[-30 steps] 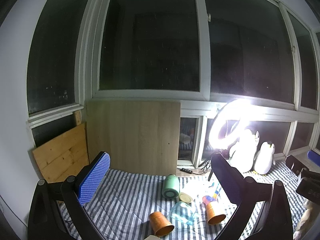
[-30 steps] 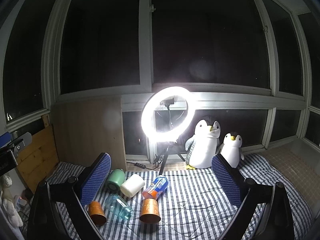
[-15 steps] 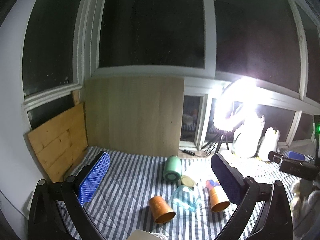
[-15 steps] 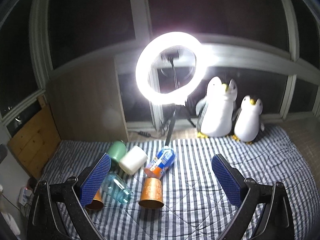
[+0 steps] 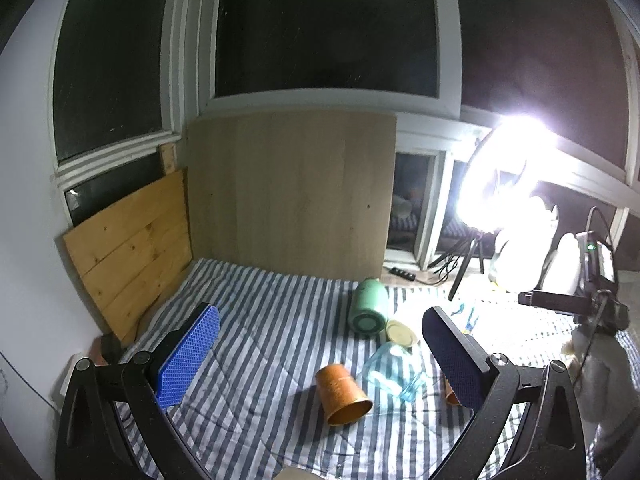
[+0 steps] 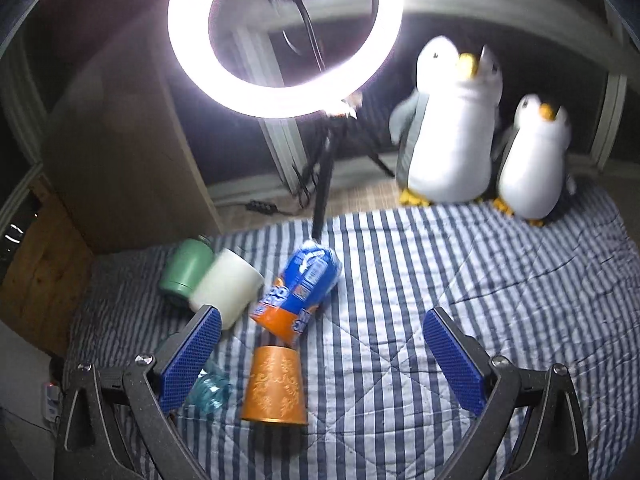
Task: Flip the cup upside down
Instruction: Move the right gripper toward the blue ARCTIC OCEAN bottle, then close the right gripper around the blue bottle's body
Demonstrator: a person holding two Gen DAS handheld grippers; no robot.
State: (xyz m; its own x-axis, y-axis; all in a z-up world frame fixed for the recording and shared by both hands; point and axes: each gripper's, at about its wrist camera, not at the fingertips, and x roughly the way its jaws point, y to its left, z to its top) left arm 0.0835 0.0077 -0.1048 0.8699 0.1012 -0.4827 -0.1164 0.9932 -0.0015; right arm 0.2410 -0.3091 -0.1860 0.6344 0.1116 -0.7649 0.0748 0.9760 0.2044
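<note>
Several cups lie on a striped quilt (image 5: 260,320). In the left wrist view an orange cup (image 5: 344,394) lies on its side, mouth toward me, next to a clear blue glass (image 5: 394,370) on its side. My left gripper (image 5: 318,320) hovers open above them, holding nothing. A second orange cup (image 5: 450,392) is mostly hidden behind the right finger. In the right wrist view that patterned orange cup (image 6: 276,388) stands mouth down, below and left of centre of my open right gripper (image 6: 320,320). The clear glass (image 6: 210,390) shows behind its left finger.
A green cup (image 5: 367,306), a cream cup (image 6: 226,286) and a blue-orange bottle (image 6: 298,292) lie behind the orange cups. A ring light (image 6: 284,36) on a tripod and two plush penguins (image 6: 450,128) stand at the back. Wooden boards (image 5: 132,248) lean at the left.
Both grippers have tilted down and come closer to the quilt, so the cups appear larger and nearer. The cups have not moved. Both grippers stay open.
</note>
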